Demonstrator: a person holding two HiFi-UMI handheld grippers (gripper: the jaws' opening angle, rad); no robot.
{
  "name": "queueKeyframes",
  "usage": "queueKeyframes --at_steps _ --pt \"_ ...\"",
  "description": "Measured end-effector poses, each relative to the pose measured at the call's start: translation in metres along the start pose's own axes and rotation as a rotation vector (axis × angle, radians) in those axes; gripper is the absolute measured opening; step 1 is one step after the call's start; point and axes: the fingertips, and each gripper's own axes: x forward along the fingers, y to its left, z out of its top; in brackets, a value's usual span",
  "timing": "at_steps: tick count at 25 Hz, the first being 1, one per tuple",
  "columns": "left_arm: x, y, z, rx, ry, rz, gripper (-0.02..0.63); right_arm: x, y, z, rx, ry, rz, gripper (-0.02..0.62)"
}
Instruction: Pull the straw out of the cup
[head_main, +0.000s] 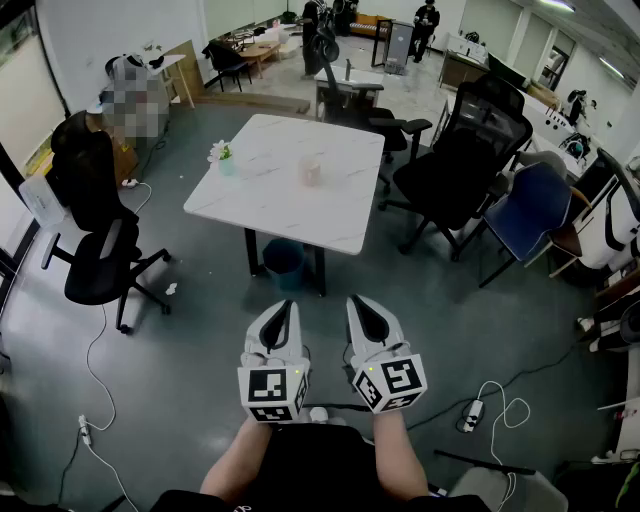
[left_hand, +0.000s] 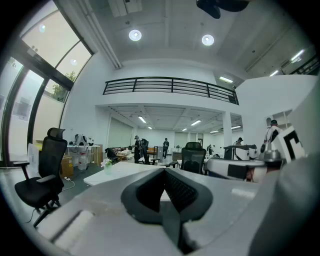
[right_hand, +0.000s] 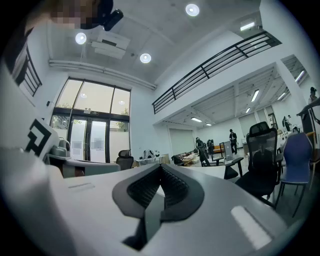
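Left tongs and right tongs, both closed and empty, hang well short of the tabletop. The best first move is likely to step closer and square up to the cup.

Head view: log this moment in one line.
stage: not started | left gripper: shut, empty | right gripper: shut, empty | cup: on table, far ahead, untouched

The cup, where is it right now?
In the head view the cup stands near the middle of the white table, to the right of the flower vase at the table's left edge.
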Motion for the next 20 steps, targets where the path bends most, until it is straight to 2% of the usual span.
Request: queueKeyframes --at_steps 11,20 --pt "0.009 0.017 -0.006 -0.021 0.013 0.032 0.002 0.016 -0.007 -0.003 0.009 0.0 -0.019 0.003" --pt "0.082 0.042 -0.014 -0.048 0.02 0.037 0.002 0.072 -0.05 -0.013 0.005 0.007 -0.03 0.003"
